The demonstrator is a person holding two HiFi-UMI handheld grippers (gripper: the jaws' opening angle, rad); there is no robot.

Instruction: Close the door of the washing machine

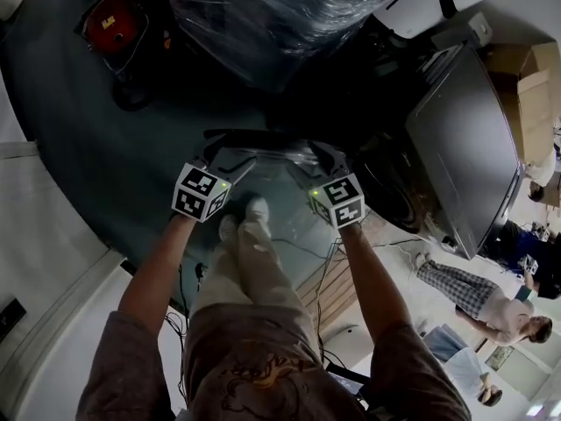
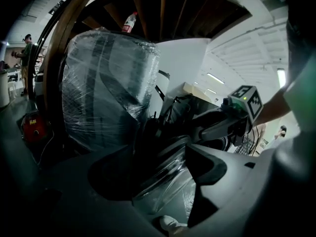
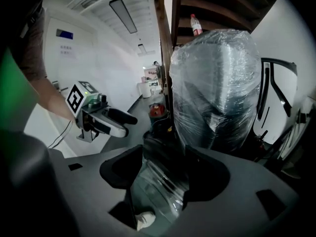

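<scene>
A clear pane wrapped in plastic film, the washing machine door (image 1: 267, 169), lies between my two grippers, and my white shoes show through it. A dark rim arcs across its far edge. My left gripper (image 1: 215, 152) is at the pane's left side and my right gripper (image 1: 326, 154) at its right. In the left gripper view the jaws of the left gripper (image 2: 160, 167) stand wide apart with the door (image 2: 163, 181) in the gap. The right gripper (image 3: 165, 167) also stands spread, with the door (image 3: 158, 186) in its gap. I cannot make out the machine's body.
A bulky object wrapped in plastic film (image 1: 280, 16) stands just ahead. A red canister (image 1: 110, 24) sits on the floor at the far left. A large grey panel (image 1: 465, 147) leans at the right, cardboard boxes (image 1: 526, 86) behind it. Cables (image 1: 307, 253) trail underfoot. People (image 1: 491, 301) stand at the right.
</scene>
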